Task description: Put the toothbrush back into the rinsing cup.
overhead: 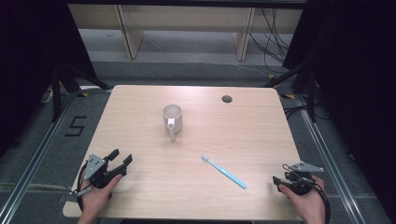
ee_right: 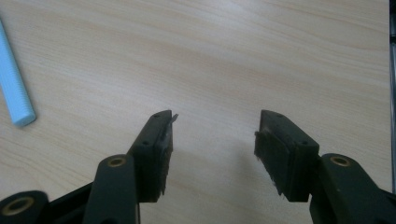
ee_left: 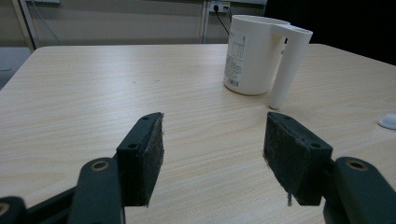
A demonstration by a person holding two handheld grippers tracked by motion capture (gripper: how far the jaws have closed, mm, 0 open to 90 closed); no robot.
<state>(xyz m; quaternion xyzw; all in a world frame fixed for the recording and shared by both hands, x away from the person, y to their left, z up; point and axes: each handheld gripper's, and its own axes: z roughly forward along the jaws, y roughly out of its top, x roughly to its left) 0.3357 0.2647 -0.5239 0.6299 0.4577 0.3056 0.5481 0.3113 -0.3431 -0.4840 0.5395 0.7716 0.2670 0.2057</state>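
Observation:
A white mug [overhead: 172,115] stands upright near the middle of the wooden table [overhead: 140,102], its handle pointing toward the front edge. A light blue toothbrush [overhead: 224,171] lies flat to the right of centre, bristle head toward the mug. My left gripper [overhead: 120,158] rests at the front left corner, open and holding nothing. In the left gripper view the mug [ee_left: 254,53] stands well beyond the left gripper [ee_left: 212,140]. My right gripper [overhead: 279,180] sits at the front right, open. In the right gripper view the toothbrush handle end [ee_right: 14,88] lies left of the right gripper [ee_right: 212,135].
A round cable hole [overhead: 227,99] sits in the table's far right part. The white toothbrush head [ee_left: 388,121] shows at the right edge of the left gripper view. Wooden shelf legs [overhead: 130,32] and cables [overhead: 273,42] stand beyond the table; black stands flank it.

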